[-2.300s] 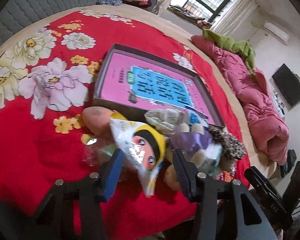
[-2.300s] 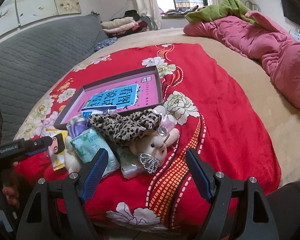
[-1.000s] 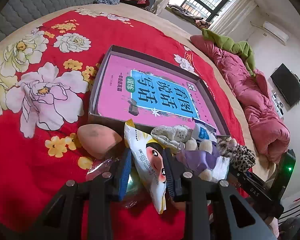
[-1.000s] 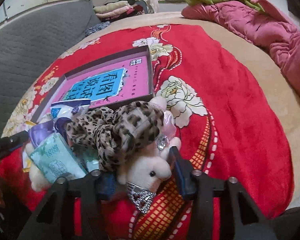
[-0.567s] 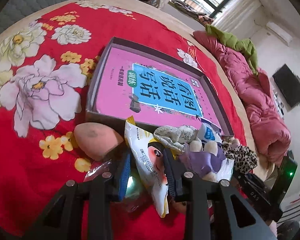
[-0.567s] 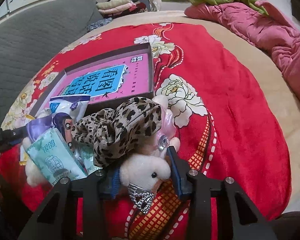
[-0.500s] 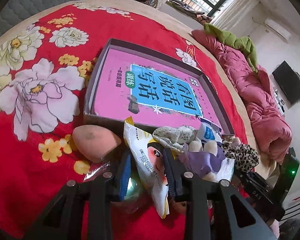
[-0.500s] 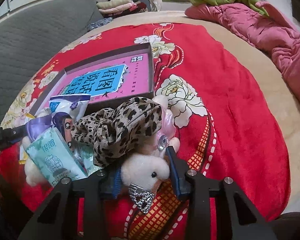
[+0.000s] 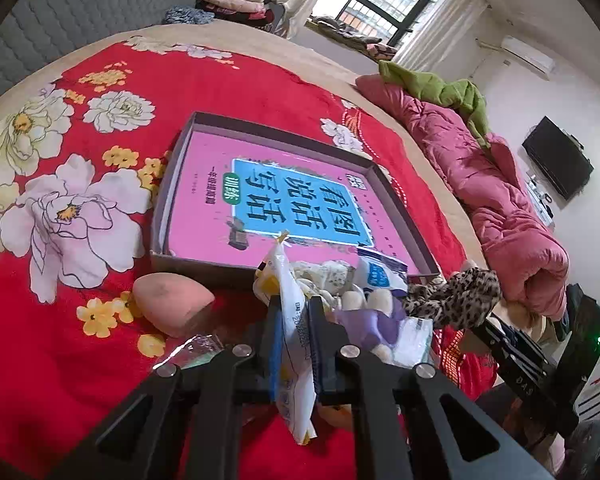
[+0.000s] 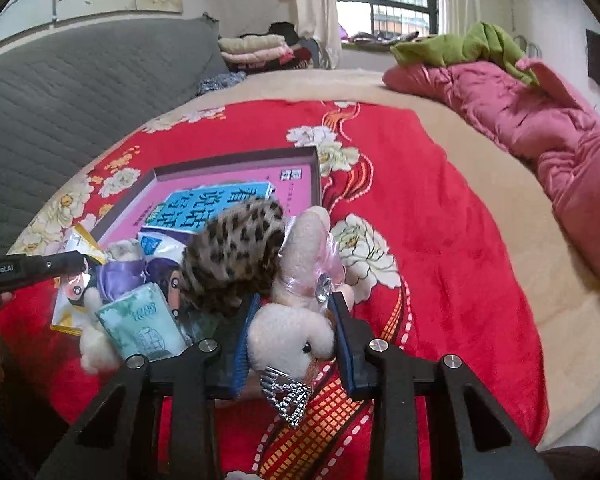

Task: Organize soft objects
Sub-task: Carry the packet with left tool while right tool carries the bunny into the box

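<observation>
My left gripper (image 9: 294, 320) is shut on a white and yellow cartoon-face packet (image 9: 292, 344), lifted edge-on above the pile. My right gripper (image 10: 294, 316) is shut on a white plush rabbit (image 10: 292, 336) with a silver tiara; a leopard-print scrunchie (image 10: 236, 252) is draped over it and rises with it. A shallow box (image 9: 172, 184) with a pink and blue book (image 9: 284, 200) inside lies behind the pile. A peach makeup sponge (image 9: 172, 308), a purple plush (image 9: 376, 320) and a green tissue pack (image 10: 144, 328) lie on the red floral blanket (image 9: 52, 344).
A rolled pink quilt (image 9: 512, 216) with a green cloth lies along the bed's far right side. A grey padded headboard (image 10: 80, 92) and folded clothes (image 10: 256, 50) stand behind. The left gripper's body (image 10: 28, 268) shows at the left of the right wrist view.
Both grippers have lifted their loads: the packet now stands edge-on between the left jaws, and the rabbit with the leopard scrunchie has risen off the blanket.
</observation>
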The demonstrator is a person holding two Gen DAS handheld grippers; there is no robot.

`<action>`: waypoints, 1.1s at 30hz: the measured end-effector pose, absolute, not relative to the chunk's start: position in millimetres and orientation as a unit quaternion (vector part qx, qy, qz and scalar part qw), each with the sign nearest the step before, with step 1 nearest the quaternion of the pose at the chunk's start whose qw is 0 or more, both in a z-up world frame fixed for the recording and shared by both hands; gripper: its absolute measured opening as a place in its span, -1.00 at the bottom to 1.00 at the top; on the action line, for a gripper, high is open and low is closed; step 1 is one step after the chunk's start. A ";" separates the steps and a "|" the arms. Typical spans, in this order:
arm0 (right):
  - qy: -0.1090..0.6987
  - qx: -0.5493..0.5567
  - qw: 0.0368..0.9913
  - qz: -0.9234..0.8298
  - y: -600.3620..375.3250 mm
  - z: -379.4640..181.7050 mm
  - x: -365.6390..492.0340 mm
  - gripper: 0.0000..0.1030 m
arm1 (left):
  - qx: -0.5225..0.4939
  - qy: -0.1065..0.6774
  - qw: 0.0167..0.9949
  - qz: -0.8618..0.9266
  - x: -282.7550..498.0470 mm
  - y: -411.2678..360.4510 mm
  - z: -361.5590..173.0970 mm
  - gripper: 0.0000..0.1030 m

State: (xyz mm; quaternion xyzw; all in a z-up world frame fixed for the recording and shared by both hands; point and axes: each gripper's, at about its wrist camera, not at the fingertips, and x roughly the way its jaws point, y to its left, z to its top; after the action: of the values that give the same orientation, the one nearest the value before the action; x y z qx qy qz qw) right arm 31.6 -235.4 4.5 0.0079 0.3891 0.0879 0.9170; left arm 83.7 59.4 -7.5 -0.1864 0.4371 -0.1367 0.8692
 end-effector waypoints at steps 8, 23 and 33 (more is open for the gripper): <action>0.382 0.013 0.921 0.078 -241.3 10.4 32.8 -0.30 | -0.183 0.443 0.865 -0.149 84.2 53.7 -10.7 -0.78; 0.322 0.032 0.944 0.071 -252.9 38.3 27.6 -0.30 | -0.207 0.409 0.879 -0.129 79.1 68.8 3.6 -0.82; 0.315 0.038 0.944 0.094 -245.5 41.7 34.2 -0.30 | -0.216 0.353 0.900 -0.137 73.8 72.7 28.6 -0.82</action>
State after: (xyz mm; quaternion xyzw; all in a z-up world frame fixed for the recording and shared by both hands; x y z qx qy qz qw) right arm 34.2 -245.5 41.7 0.0383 0.3146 0.0943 0.9438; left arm 73.8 72.7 28.6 -0.2159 0.3529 -0.1370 0.9000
